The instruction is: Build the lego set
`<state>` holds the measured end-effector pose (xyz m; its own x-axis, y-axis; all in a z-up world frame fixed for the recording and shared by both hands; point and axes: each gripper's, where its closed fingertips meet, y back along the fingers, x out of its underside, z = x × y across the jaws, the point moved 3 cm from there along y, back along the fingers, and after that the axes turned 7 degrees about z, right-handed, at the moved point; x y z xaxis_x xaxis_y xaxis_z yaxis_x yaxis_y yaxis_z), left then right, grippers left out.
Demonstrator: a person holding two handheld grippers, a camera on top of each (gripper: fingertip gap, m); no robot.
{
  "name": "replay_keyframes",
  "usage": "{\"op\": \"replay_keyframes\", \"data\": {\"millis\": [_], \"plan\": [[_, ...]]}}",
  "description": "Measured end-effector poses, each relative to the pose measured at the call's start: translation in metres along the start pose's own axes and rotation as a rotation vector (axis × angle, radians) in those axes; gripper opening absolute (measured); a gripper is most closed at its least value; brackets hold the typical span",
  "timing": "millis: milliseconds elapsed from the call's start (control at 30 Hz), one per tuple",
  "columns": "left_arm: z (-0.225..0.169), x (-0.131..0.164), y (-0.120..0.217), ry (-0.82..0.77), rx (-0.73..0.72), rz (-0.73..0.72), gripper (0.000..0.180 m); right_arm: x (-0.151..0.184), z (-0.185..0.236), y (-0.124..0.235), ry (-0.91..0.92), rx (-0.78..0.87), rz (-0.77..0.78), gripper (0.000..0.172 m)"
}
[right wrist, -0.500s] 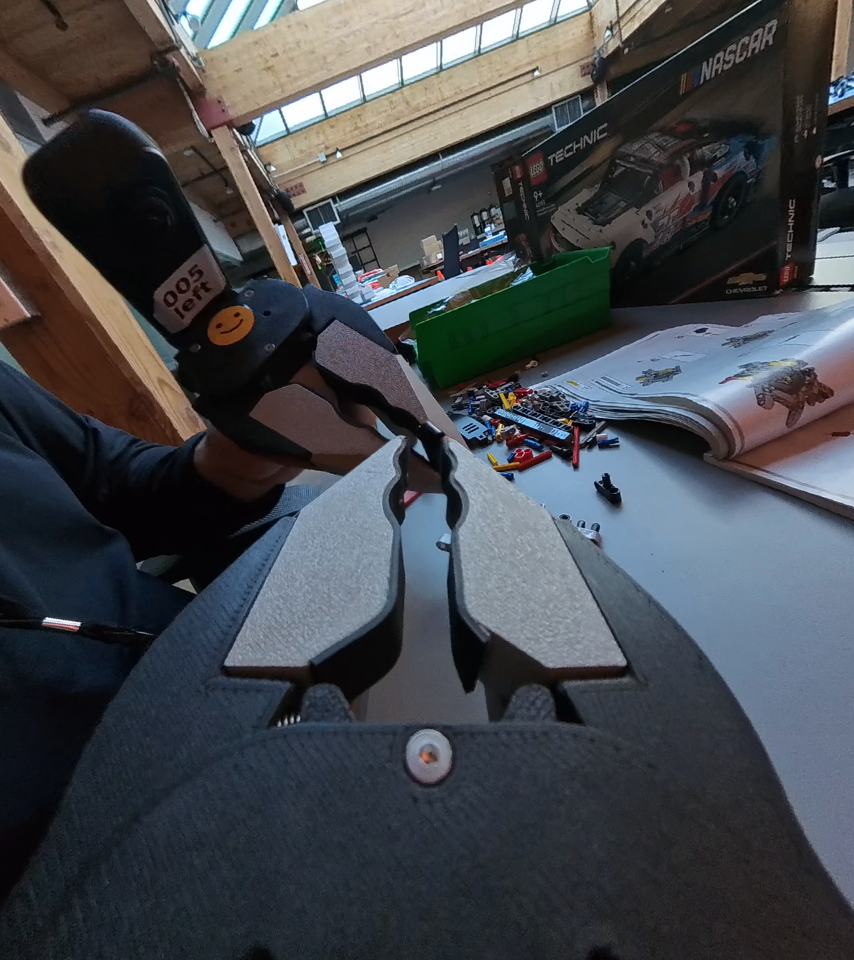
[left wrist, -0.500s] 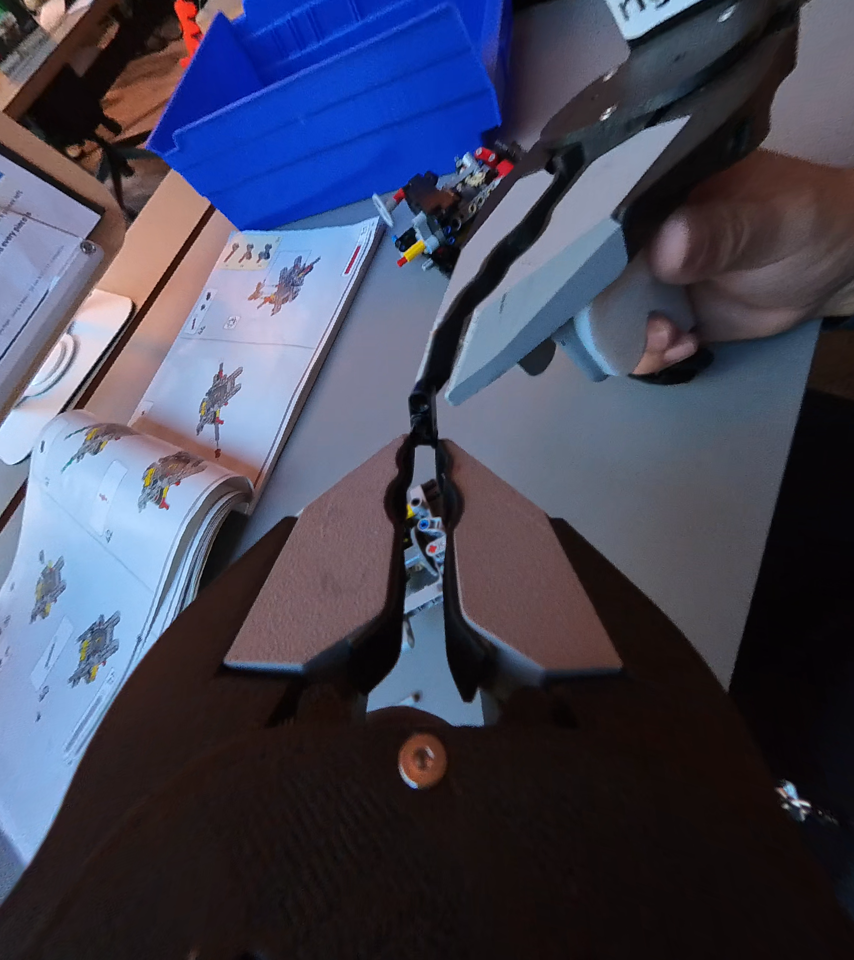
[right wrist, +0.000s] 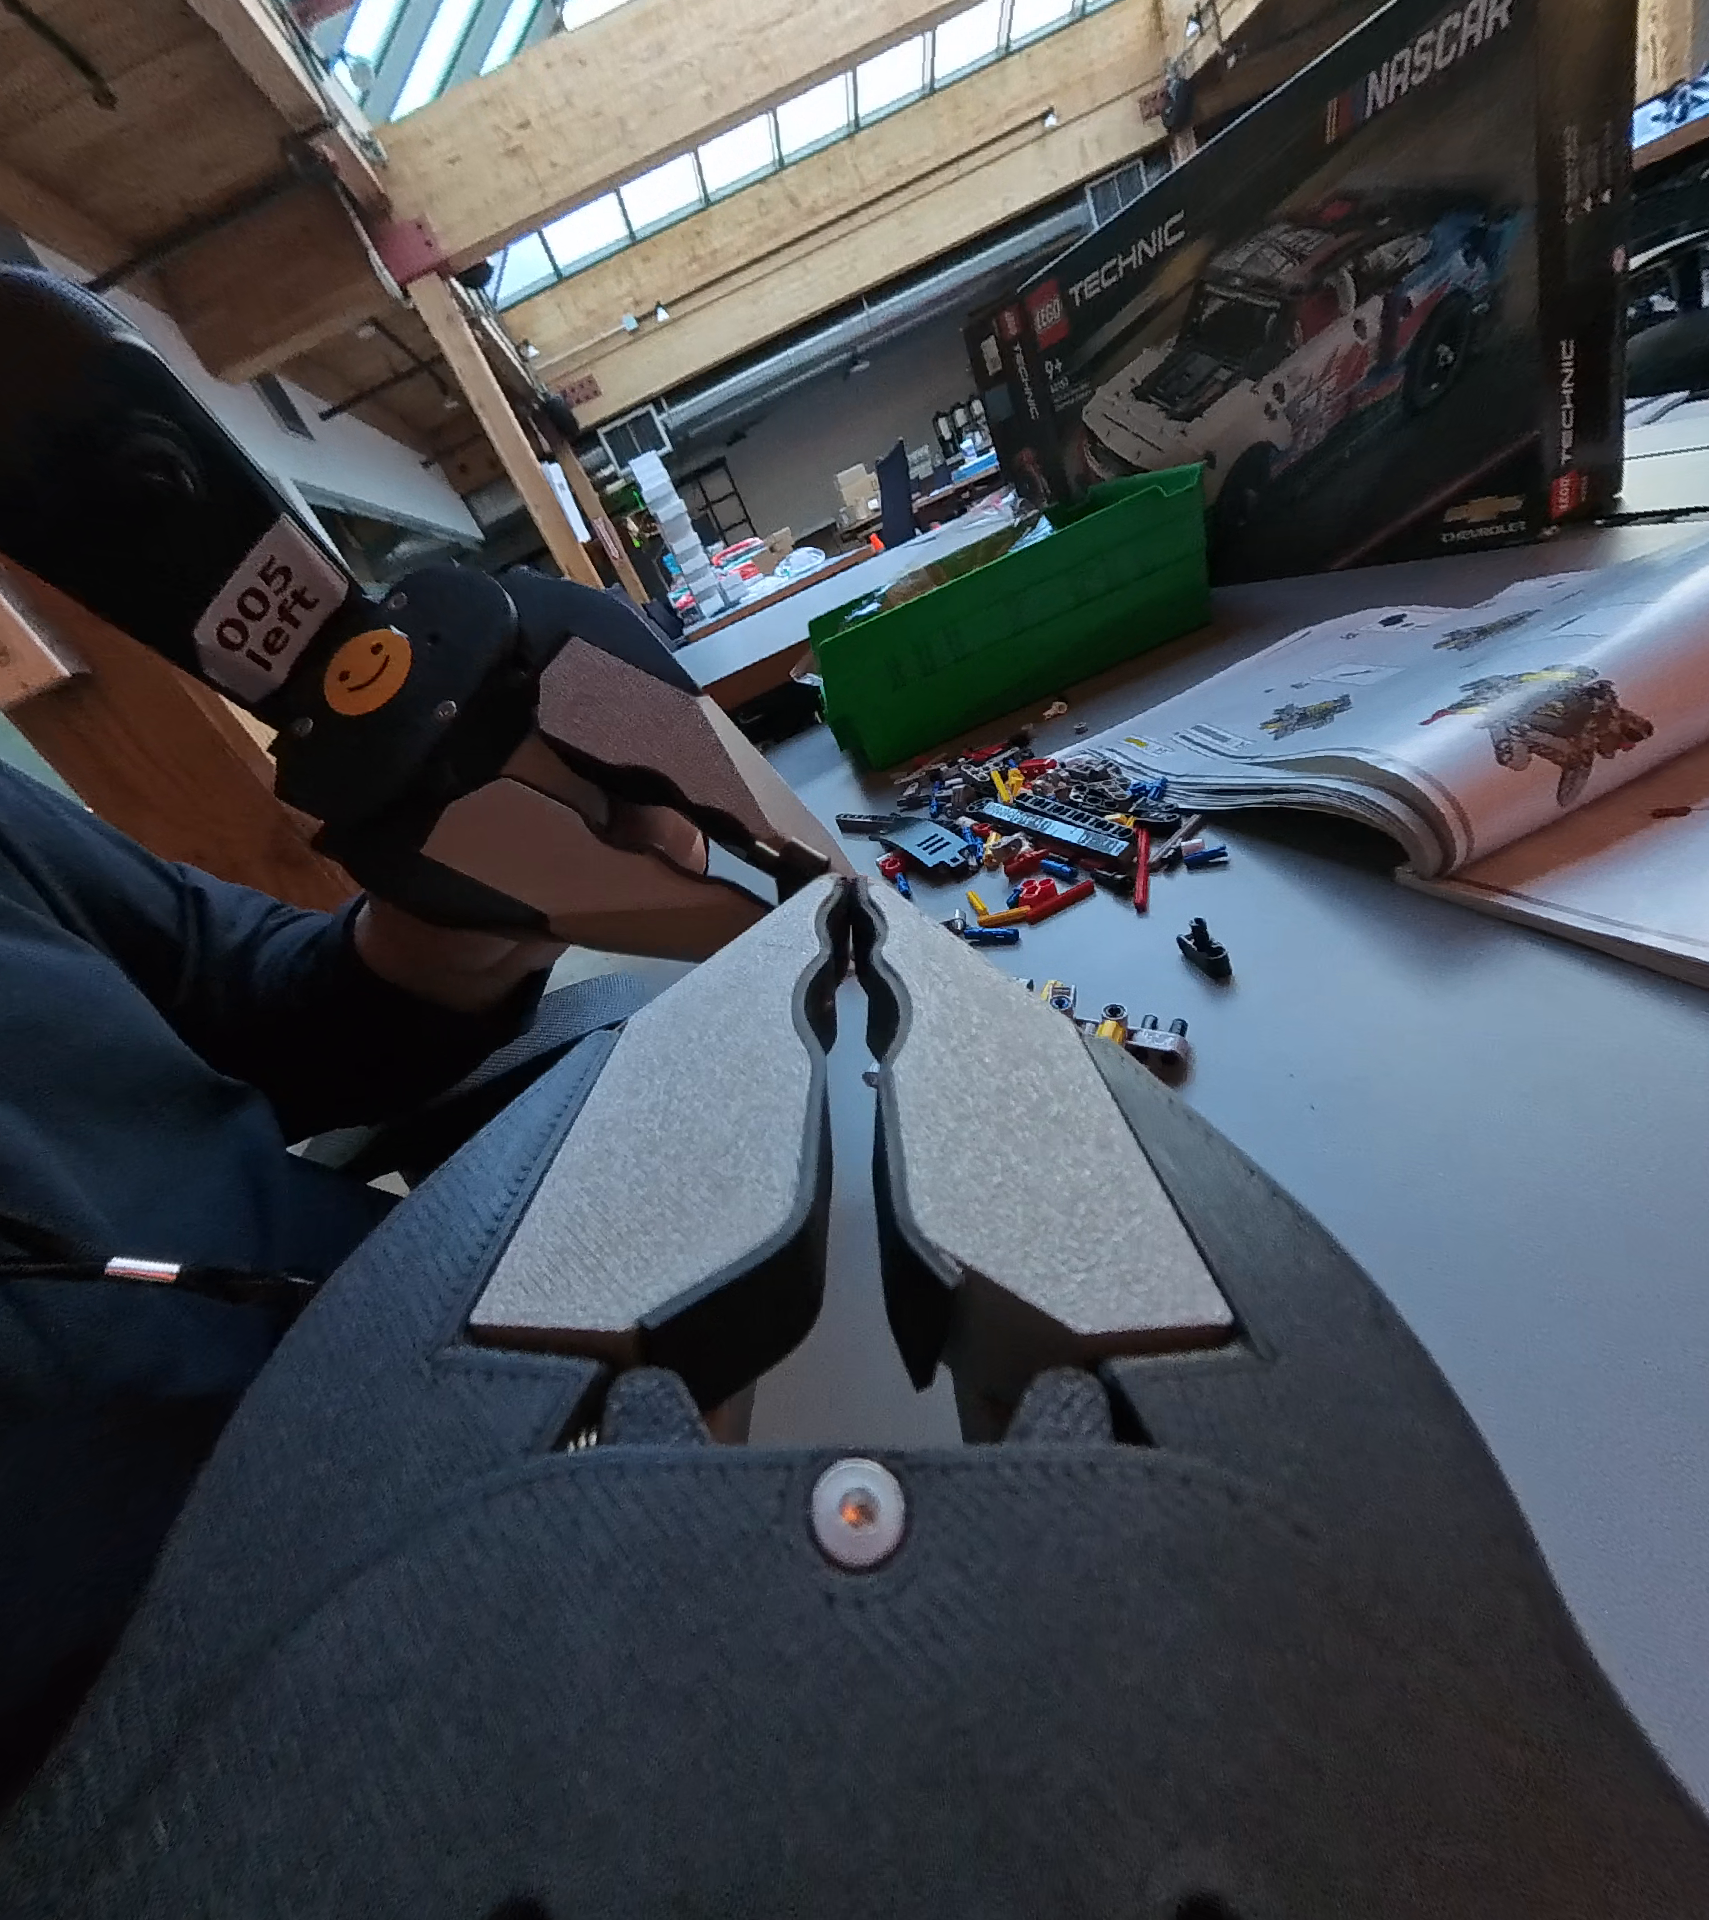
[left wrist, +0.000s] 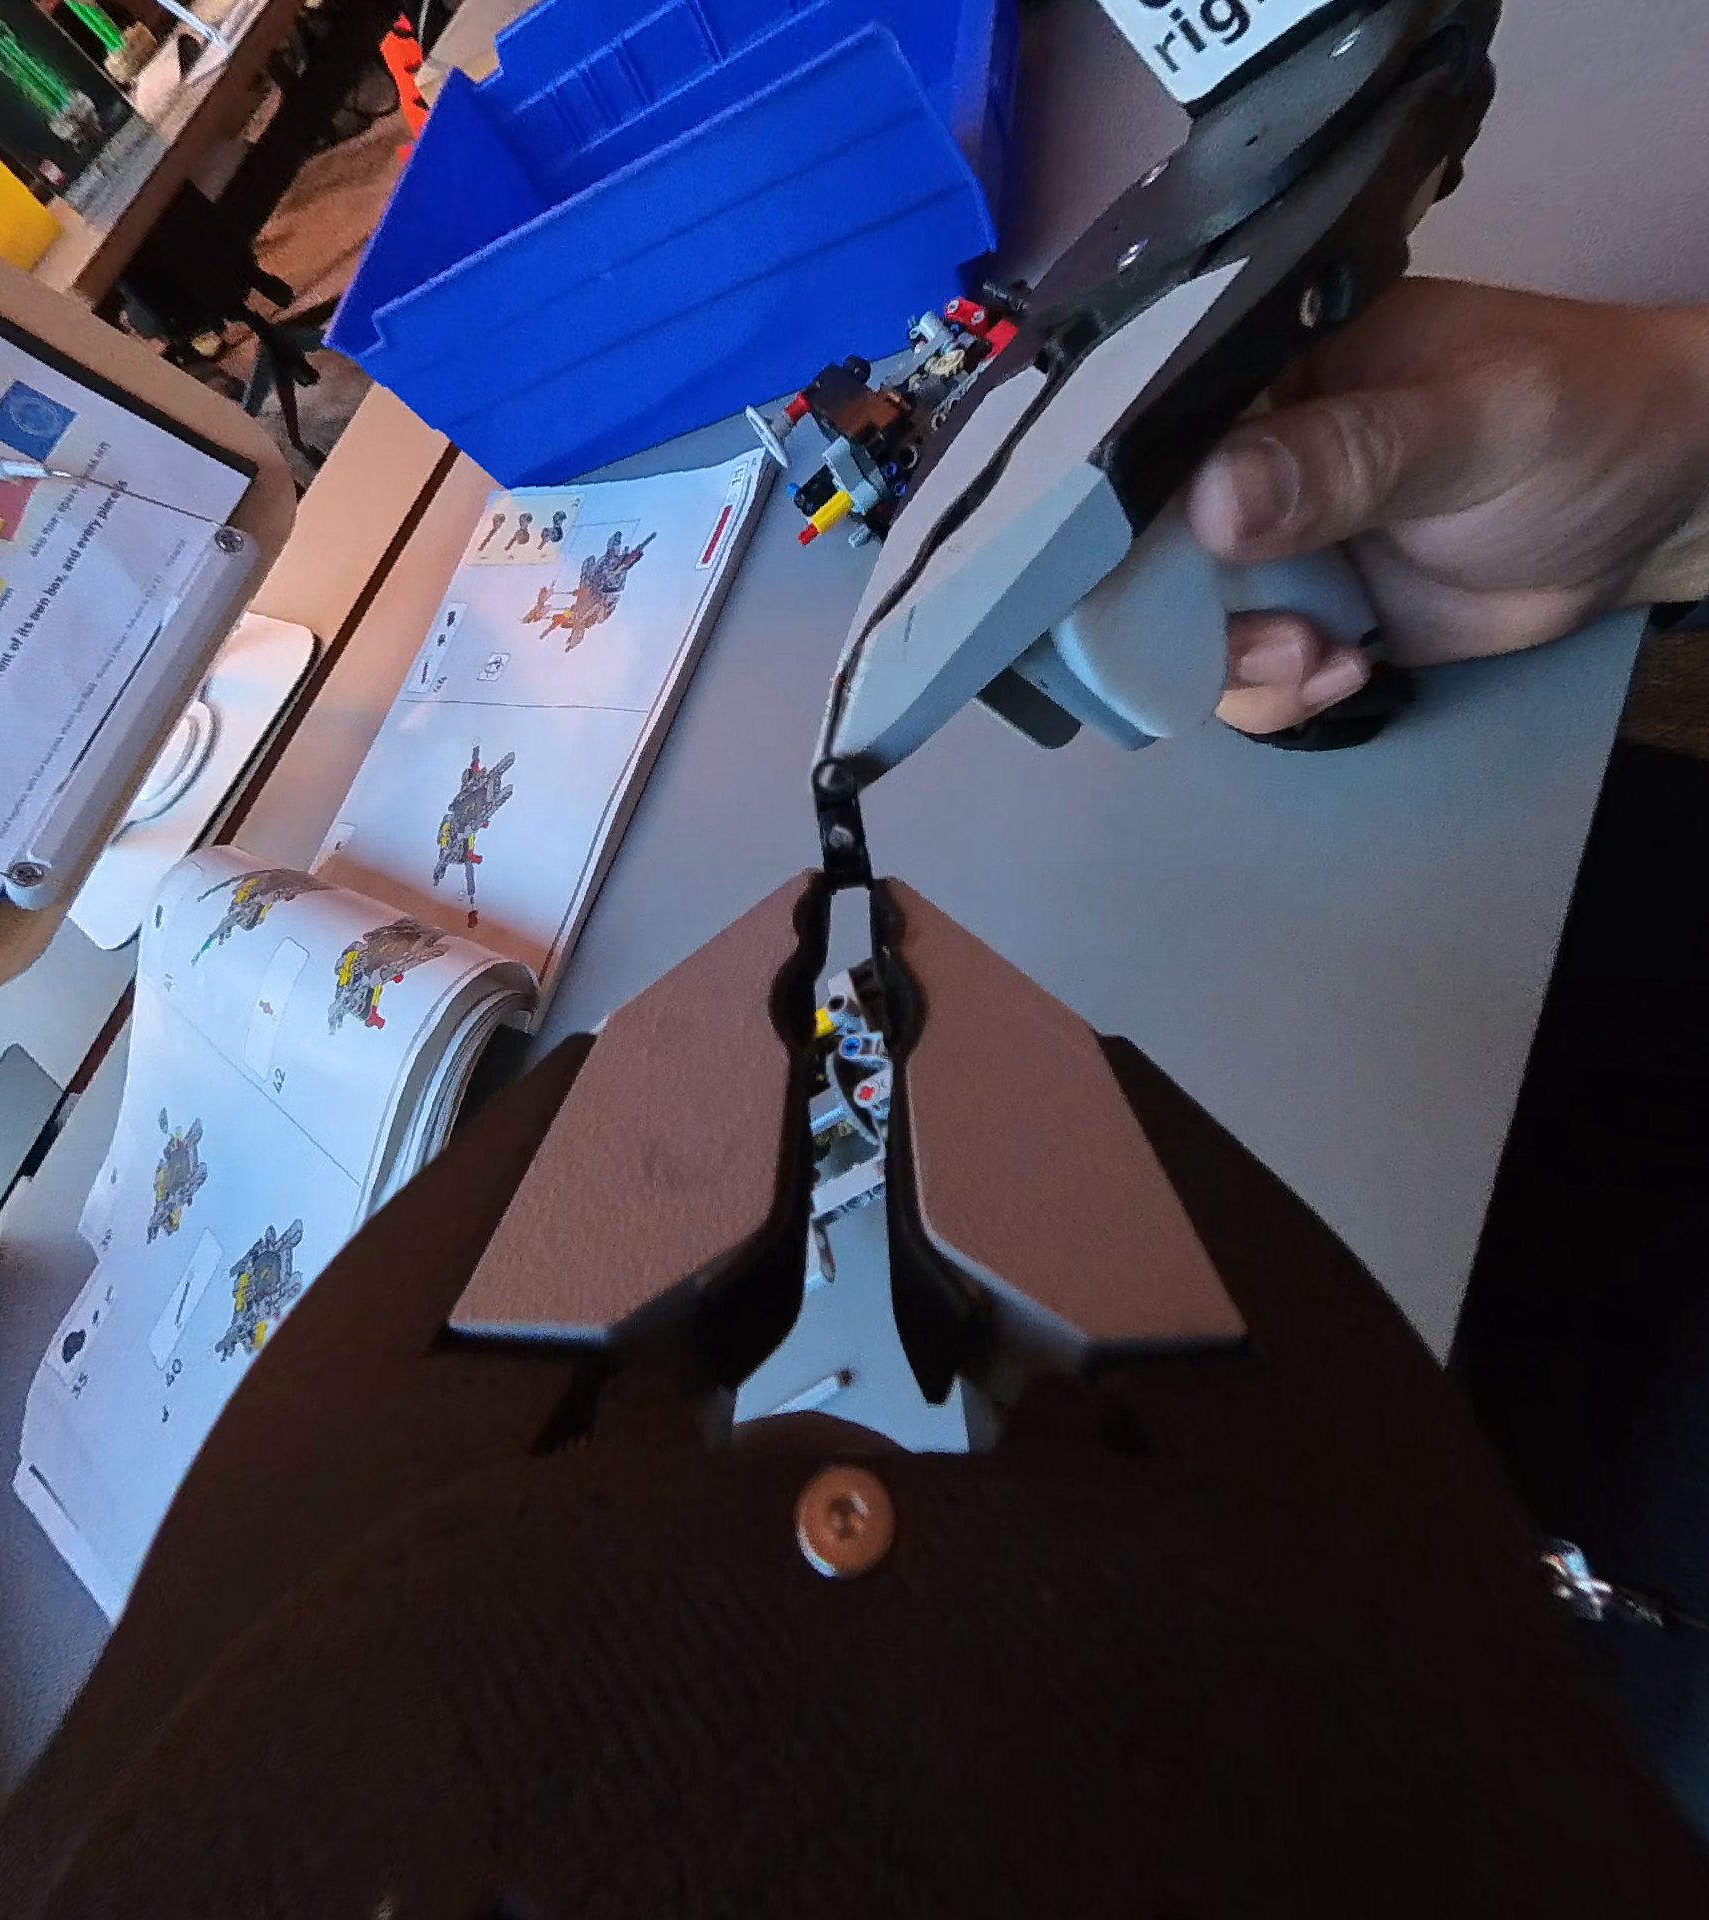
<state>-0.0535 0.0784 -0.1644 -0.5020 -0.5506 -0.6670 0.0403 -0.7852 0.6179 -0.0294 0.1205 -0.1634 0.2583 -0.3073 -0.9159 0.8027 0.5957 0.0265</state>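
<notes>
Right hand-held gripper [right wrist: 850, 899] newly shut beside printed toy box [right wrist: 1349, 312].

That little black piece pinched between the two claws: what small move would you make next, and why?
Probably a gentle push of the right claw toward the left claw. The small black piece sticks out of the left claw's tips, and the right claw's closed tips meet its far end, both lifted above the grey table. Whether anything is being fitted on is too small to tell.
</notes>
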Motion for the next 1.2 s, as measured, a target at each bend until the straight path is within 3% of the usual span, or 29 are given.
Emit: {"op": "replay_keyframes", "data": {"millis": [167, 667, 867, 967, 1200], "plan": [[-0.003, -0.002, 0.0, 0.049, 0.062, -0.027, 0.005, -0.004, -0.001, 0.004, -0.023, -0.015, -0.036, 0.002], [-0.008, -0.006, 0.01, 0.486, 0.593, -0.212, 0.005, -0.006, 0.014, 0.004, -0.001, -0.122, -0.043, 0.006], [-0.015, 0.006, 0.003, 0.494, 0.663, -0.133, 0.005, -0.003, 0.016, 0.0, 0.064, -0.075, -0.019, 0.014], [-0.016, 0.009, 0.001, 0.456, 0.647, -0.093, 0.005, 0.005, 0.015, -0.006, 0.069, -0.06, 0.042, 0.005], [0.004, 0.003, 0.013, 0.465, 0.602, -0.155, 0.005, 0.001, 0.012, -0.002, 0.036, -0.061, 0.018, 0.003]]}}
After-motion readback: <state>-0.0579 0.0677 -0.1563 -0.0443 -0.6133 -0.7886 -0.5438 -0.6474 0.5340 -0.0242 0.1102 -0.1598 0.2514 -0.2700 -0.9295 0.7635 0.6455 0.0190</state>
